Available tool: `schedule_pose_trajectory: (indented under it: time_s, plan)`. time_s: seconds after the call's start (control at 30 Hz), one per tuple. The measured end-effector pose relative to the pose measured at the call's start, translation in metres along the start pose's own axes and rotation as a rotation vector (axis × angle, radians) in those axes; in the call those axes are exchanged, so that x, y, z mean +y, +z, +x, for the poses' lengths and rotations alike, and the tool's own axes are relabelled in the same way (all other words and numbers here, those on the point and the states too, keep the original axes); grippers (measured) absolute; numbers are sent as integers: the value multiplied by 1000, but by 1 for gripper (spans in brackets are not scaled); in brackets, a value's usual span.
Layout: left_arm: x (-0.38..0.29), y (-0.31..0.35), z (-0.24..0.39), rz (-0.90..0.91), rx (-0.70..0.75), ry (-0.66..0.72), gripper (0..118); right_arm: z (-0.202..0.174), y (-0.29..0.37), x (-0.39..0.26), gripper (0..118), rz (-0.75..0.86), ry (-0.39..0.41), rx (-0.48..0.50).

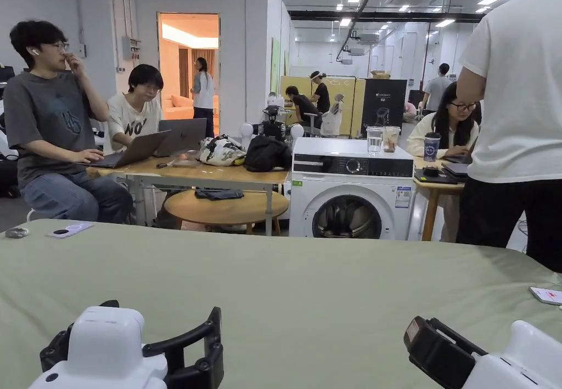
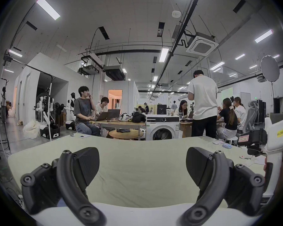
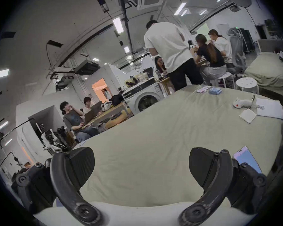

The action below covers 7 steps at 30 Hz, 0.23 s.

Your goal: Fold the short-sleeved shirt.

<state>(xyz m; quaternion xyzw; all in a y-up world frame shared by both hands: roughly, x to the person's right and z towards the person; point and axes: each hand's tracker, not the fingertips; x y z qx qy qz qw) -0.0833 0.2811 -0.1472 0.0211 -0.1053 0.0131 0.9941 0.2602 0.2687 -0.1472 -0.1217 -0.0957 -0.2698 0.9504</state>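
Both tools hovered low over the pale green sheet [image 1: 274,286], and where the short-sleeved shirt lay, or which way it pointed, could not be told from here. The left gripper [image 2: 142,164] had its jaws spread wide with nothing between them, and the right gripper [image 3: 141,164] was just the same, jaws well apart over bare sheet. The right gripper view gave us the sheet's far right corner: a phone [image 3: 247,159] just beside its jaw, a small white toy [image 3: 240,103] and a flat white sheaf [image 3: 268,108] farther off. The head view picked up another phone [image 1: 70,229] at the sheet's far left edge. Beyond the sheet stood a white washing machine [image 1: 351,192], a low round wooden table [image 1: 225,209] beside it, seated people at laptops [image 1: 131,151], and a person in a white T-shirt [image 1: 516,105] standing on the right.
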Motion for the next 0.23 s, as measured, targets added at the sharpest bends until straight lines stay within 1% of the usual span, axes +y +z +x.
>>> schedule_pose_trajectory:
  time_s: [0.1,0.17,0.23]
  plan:
    - [0,0,0,0,-1,-11,107,1,-1,-1,115,-24,0,53]
    - [1,0,-1,-2,4,-7,107,-1,0,-2,115,-20,9,64]
    - [0,-1,-2,-4,0,6,107,-5,1,-4,115,-8,45,65]
